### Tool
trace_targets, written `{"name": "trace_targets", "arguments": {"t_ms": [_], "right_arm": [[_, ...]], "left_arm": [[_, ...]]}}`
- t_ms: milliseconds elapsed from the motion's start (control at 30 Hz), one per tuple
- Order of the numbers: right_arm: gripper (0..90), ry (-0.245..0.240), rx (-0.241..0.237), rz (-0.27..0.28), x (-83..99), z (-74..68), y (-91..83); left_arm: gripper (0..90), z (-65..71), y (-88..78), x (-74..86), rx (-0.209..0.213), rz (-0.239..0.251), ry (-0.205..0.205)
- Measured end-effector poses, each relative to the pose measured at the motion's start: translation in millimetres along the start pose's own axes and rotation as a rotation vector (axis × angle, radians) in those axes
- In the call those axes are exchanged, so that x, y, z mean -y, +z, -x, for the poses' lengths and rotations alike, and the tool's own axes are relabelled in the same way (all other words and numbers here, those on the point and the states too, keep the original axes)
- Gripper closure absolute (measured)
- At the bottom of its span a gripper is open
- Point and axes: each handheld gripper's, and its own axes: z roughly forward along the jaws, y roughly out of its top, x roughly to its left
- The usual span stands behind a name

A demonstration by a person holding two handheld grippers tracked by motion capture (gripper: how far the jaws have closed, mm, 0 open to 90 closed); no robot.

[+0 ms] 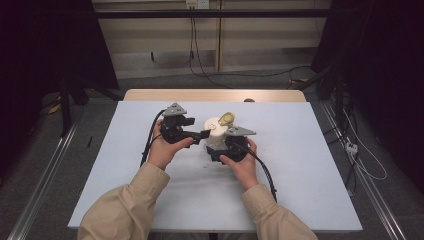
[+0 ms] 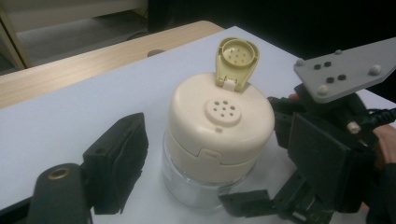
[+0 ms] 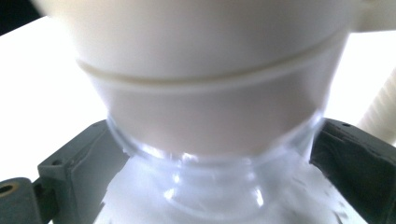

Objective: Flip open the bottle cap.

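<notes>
A clear jar (image 1: 215,142) with a cream shaker lid (image 2: 219,121) stands mid-table, and its yellowish flip cap (image 2: 236,58) is swung up off the sprinkle holes. My right gripper (image 1: 221,149) comes in from the near side and is shut on the jar's clear neck (image 3: 210,186). Its two pads (image 3: 74,163) press against the glass just under the lid. My left gripper (image 1: 202,135) reaches in from the left and is open. One of its pads (image 2: 116,163) stands a little apart from the jar, not touching it.
A white sheet (image 1: 300,165) covers the table, with a bare wooden strip (image 1: 215,95) along the far edge. The right gripper's grey plate (image 2: 345,70) sits close beside the lid. A tiny pale scrap (image 1: 206,165) lies just in front of the jar.
</notes>
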Motion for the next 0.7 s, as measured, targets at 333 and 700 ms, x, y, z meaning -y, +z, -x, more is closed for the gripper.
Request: {"name": "trace_targets", "arguments": {"t_ms": [333, 700], "right_arm": [[4.2, -0.025, -0.035, 0.022, 11.7, 10.8, -33.7], [4.6, -0.044, -0.064, 0.034, 17.5, 14.4, -56.5]], "left_arm": [[13.2, 1.6, -9.3, 15.0, -0.004, -0.014, 0.030], [11.2, -4.8, -28.7, 42.1, -0.021, -0.019, 0.018]]}}
